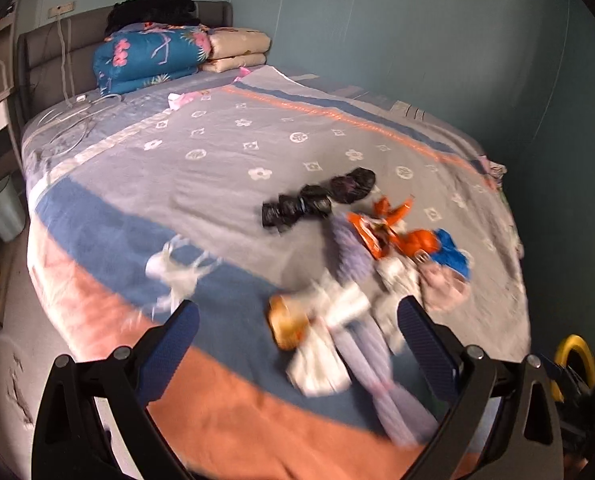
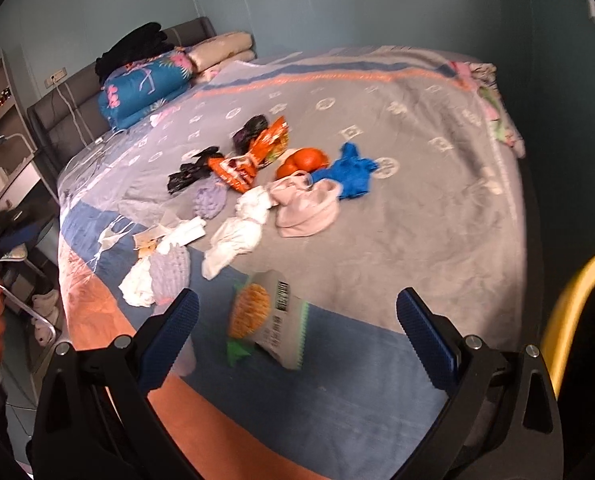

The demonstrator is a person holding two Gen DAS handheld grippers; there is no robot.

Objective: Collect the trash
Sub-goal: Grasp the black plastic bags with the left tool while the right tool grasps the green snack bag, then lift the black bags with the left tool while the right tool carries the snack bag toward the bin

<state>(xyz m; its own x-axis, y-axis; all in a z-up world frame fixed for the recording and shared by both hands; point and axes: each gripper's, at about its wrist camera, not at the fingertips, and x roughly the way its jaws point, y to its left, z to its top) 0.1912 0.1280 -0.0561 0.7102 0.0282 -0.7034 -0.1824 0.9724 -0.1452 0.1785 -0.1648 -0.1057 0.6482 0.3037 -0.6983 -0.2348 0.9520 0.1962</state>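
Over the bedspread we hold both grippers — right gripper, left gripper — wide open and empty; snack packet lies between the right fingers, so descend squarely, then close.

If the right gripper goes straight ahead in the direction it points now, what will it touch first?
Most likely the grey snack packet with the orange print and green edges, which lies on the bedspread between the open fingers of the right gripper. Depth is unclear in this blurred fisheye view, so it may pass slightly above.
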